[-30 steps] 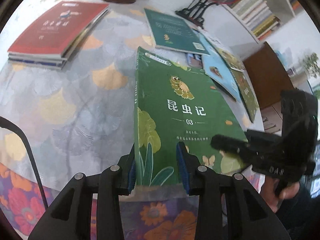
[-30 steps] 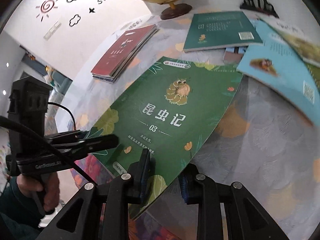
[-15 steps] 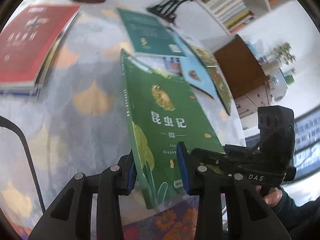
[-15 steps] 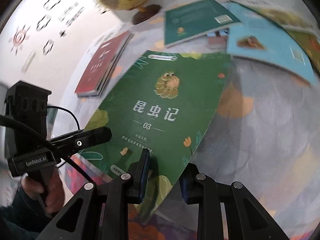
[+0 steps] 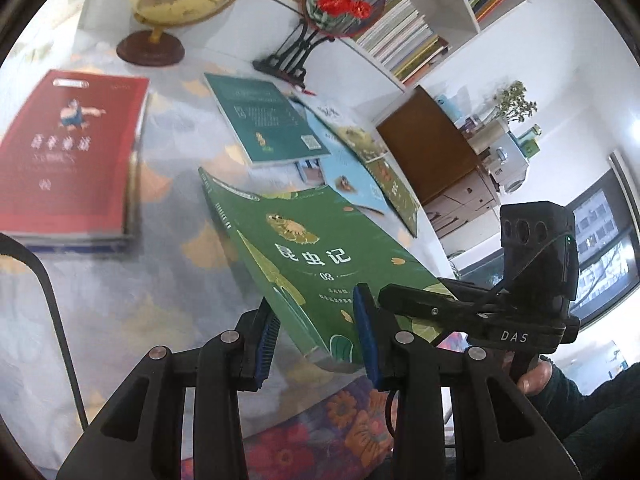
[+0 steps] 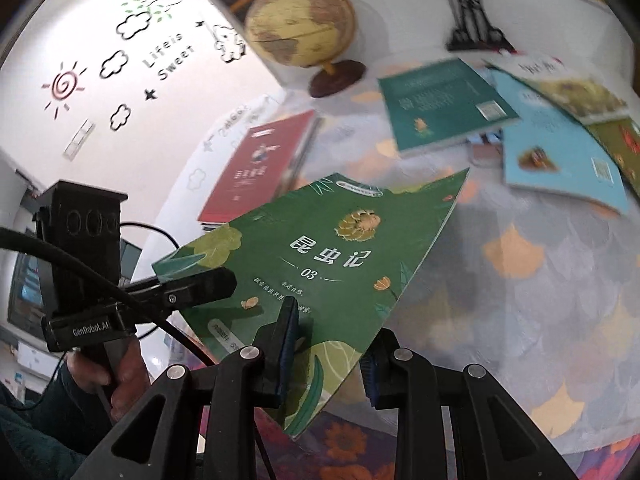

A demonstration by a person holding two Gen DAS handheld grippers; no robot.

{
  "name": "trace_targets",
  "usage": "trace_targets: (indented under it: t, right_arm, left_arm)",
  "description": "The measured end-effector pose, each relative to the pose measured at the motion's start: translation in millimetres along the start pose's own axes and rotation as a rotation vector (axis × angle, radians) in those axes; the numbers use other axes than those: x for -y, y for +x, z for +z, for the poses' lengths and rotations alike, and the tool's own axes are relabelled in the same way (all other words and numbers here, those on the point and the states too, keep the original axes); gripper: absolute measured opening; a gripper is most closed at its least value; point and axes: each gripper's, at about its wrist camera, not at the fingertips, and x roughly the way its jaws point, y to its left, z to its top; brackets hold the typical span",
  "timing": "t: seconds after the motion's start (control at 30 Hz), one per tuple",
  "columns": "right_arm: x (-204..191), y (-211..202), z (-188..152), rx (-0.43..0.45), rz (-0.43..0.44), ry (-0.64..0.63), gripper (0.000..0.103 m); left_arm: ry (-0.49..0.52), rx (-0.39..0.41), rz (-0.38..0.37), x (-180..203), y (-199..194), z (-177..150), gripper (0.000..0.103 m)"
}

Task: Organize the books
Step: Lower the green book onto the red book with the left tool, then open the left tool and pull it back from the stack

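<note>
While the green paperback book with the insect cover (image 5: 304,256) is held clear of the bench (image 5: 120,300) at frame centre, clenched by left gripper (image 5: 316,332) and right gripper (image 6: 328,344) fingers, carriage toward the red stack (image 5: 68,156), upper left, is judged next.

- The left gripper (image 5: 316,334) points forward and down, its two black fingers spread a little way — blue pads facing each other across the near edge of the green book (image 5: 304,264), which passes between them.
- In the right wrist view this same gripper comes in from the left side, its handle wrapped by the person's left hand (image 6: 116,376), a dark sleeve behind it.
- The right gripper (image 6: 330,354) also tilts downward; its jaws are narrow and clamp the book's near corner, one pad on the cover.
- The right hand (image 5: 534,378) grips its handle — only the knuckles and a dark cuff show.
</note>
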Motion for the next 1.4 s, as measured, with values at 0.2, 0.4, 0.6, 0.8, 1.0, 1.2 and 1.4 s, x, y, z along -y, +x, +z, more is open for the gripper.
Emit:
trace_targets:
  t: [0.2,0.4,0.6,0.8,1.0,1.2,1.4]
  right_arm:
    - [-29,3,19,0.036,-0.007,-0.054,0.027]
    - [-63,19,55,0.075,0.007,-0.151,0.028]
    - [-101,74,103,0.092,0.006,-0.248,0.028]
    - [-116,135,131,0.038,0.025,-0.268,0.028]
    - [-110,173,137,-0.027,0.053,-0.219,0.029]
    - [-99,196,137,-0.081,0.073,-0.127,0.029]
    - [-92,209,131,-0.128,0.064,-0.079,0.031]
  left_arm:
    - [0.019,0.061,-0.006,-10,-28,16,0.032]
    - [0.041,0.123,0.053,-33,-55,46,0.032]
    - [-0.002,0.180,0.158,-86,-76,78,0.032]
    - [-0.013,0.181,0.293,-128,-70,84,0.032]
    - [-0.082,0.163,0.306,-154,-63,72,0.032]
    - [-0.160,0.147,0.312,-181,-59,75,0.032]
    - [-0.200,0.174,0.326,-196,-71,67,0.032]
